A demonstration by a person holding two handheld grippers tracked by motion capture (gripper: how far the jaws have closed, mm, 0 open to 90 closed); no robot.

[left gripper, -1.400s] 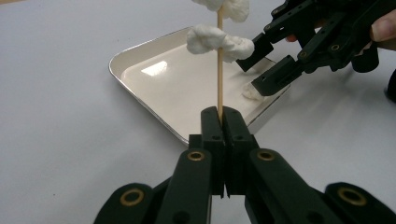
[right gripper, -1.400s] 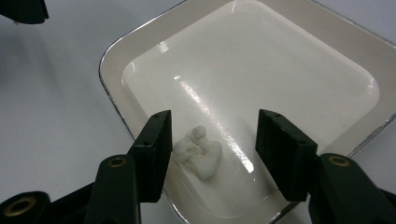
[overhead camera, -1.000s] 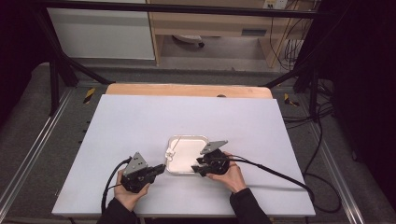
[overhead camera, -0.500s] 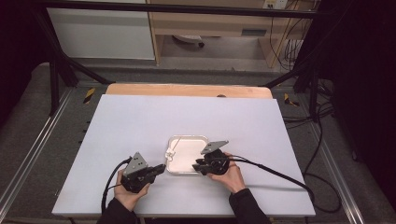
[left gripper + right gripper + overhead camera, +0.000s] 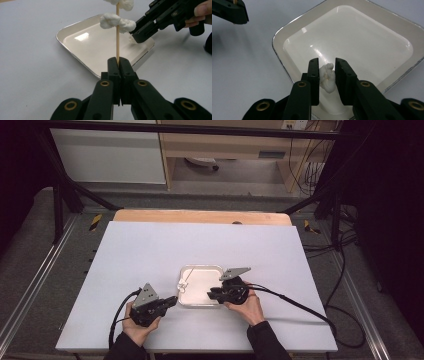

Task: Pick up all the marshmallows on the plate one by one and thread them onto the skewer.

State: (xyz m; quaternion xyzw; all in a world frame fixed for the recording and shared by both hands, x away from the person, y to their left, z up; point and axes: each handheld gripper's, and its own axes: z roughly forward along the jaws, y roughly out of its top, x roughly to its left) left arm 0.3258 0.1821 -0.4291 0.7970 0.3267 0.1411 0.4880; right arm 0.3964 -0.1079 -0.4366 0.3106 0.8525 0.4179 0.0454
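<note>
My left gripper (image 5: 119,60) is shut on the lower end of a thin wooden skewer (image 5: 117,42), which stands up over the white tray (image 5: 87,47). White soft lumps (image 5: 116,21) are threaded on the skewer. My right gripper (image 5: 327,62) reaches into the tray's (image 5: 367,37) near corner. Its jaws have just been closing, and their pads press on a loose white lump (image 5: 327,78) between them. In the high view the left gripper (image 5: 172,300) sits at the tray's (image 5: 200,266) near left corner and the right gripper (image 5: 211,294) at its near edge.
The tray lies near the front middle of a pale table top (image 5: 150,250) with a wooden strip (image 5: 200,216) along the far edge. A black cable (image 5: 295,302) trails right from the right gripper. Metal frame rails (image 5: 35,285) flank the table.
</note>
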